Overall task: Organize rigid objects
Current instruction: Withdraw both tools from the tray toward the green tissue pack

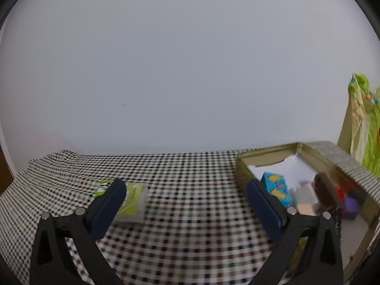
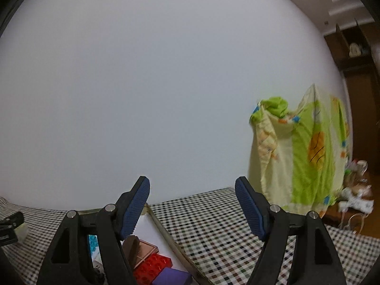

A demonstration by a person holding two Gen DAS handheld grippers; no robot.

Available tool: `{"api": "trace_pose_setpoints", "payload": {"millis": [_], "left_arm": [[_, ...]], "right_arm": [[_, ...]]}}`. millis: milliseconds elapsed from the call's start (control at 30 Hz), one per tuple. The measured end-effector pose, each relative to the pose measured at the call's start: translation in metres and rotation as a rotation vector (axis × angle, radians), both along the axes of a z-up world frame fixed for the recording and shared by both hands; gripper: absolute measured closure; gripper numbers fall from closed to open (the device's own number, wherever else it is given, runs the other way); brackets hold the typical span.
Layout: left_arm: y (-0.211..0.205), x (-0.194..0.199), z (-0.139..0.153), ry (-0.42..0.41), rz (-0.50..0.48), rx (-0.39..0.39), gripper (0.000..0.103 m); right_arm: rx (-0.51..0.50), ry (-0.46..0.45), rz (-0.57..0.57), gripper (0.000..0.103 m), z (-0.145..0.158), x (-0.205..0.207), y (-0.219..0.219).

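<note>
Apparently between placements: both the left hand-held gripper (image 1: 186, 190) and right hand-held gripper (image 2: 192, 190) hang spread and empty. Next, the green packet (image 1: 129, 201) at nine o'clock needs carrying into the box (image 1: 268, 153).

Left gripper (image 1: 186, 199): jaws spread wide, nothing between the blue ribbed pads (image 1: 108, 210), black finger arms splayed outward from the bottom corners of its own view, held low and pointing nearly level. Right gripper (image 2: 192, 207): jaws likewise parted wide and empty, blue pads (image 2: 135, 210) facing each other across a broad gap, fingertips raised and aimed forward at a roughly level angle. A black part of the left gripper shows at the far left edge of the right wrist view, so the two sit side by side, apart.
</note>
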State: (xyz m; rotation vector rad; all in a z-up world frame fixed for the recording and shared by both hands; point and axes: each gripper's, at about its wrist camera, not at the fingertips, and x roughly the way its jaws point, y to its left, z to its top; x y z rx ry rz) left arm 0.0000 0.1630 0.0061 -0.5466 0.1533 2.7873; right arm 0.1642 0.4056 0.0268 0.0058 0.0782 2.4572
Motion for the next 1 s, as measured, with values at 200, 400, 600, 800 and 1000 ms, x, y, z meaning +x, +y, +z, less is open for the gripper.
{"api": "trace_pose_setpoints", "payload": {"millis": [200, 400, 600, 800, 1000], "left_arm": [[-0.006, 0.003, -0.001, 0.001, -0.036, -0.014, 0.001], [-0.017, 0.008, -0.002, -0.008, -0.082, -0.014, 0.001], [-0.034, -0.002, -0.006, -0.049, -0.086, 0.015, 0.001], [-0.054, -0.011, -0.009, -0.061, -0.068, 0.010, 0.001], [-0.082, -0.030, -0.013, -0.083, -0.027, 0.016, 0.001]], "right_arm": [[-0.006, 0.025, -0.067, 0.027, -0.001, 0.019, -0.016], [-0.040, 0.007, -0.081, 0.026, -0.003, 0.023, -0.035], [-0.019, 0.006, -0.056, 0.026, -0.002, 0.017, -0.064], [-0.047, -0.021, 0.011, 0.026, -0.003, -0.006, -0.098], [-0.103, -0.065, 0.111, 0.026, -0.006, -0.041, -0.133]]}}
